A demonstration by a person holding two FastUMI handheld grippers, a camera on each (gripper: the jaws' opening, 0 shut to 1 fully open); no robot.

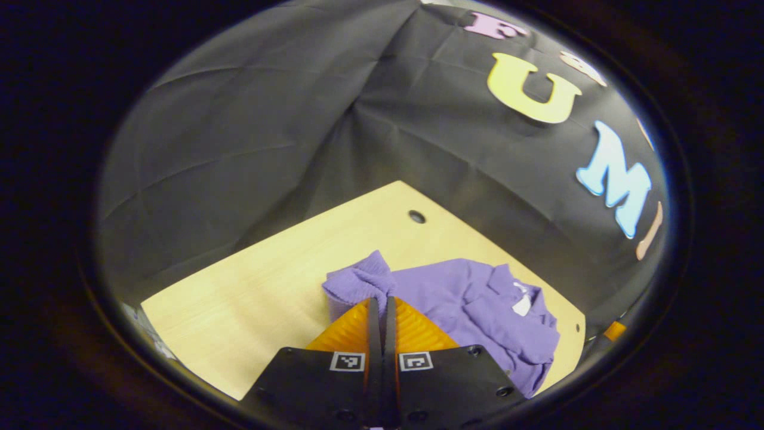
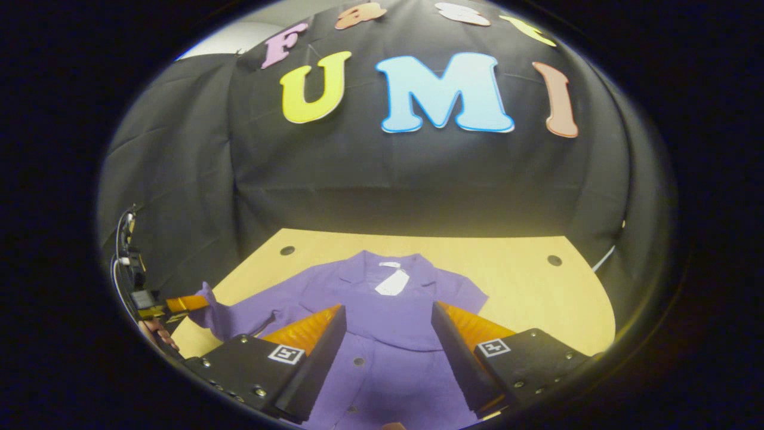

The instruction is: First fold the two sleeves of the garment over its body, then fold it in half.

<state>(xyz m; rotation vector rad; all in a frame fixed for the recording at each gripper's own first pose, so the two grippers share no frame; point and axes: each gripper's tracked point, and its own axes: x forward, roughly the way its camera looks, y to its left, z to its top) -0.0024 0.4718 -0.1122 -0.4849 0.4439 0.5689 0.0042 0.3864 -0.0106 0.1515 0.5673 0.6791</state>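
1. purple fabric: the garment [image 2: 382,322] lies spread on the pale wooden table [image 2: 525,280], collar toward the booth's far wall, a white tag [image 2: 392,282] at the neck.
2. in the left gripper view, the left gripper [image 1: 382,301] has its two fingers drawn together with the ribbed cuff of a sleeve [image 1: 358,280] pinched between them; the cuff bunches up just above the fingertips.
3. from that view the rest of the garment [image 1: 477,304] stretches off to the right across the table [image 1: 250,298], with the collar near the table's edge.
4. in the right gripper view, the right gripper [image 2: 388,319] is spread wide, its fingers apart over the chest of the garment, holding nothing; whether the tips touch the cloth i cannot tell.
5. at the left edge of the right gripper view, the held sleeve [image 2: 221,313] stretches out sideways from the body toward the left gripper [image 2: 185,303], with part of a hand [image 2: 156,332] below it.
6. two dark round holes [image 2: 287,250] sit near the table's far corners.
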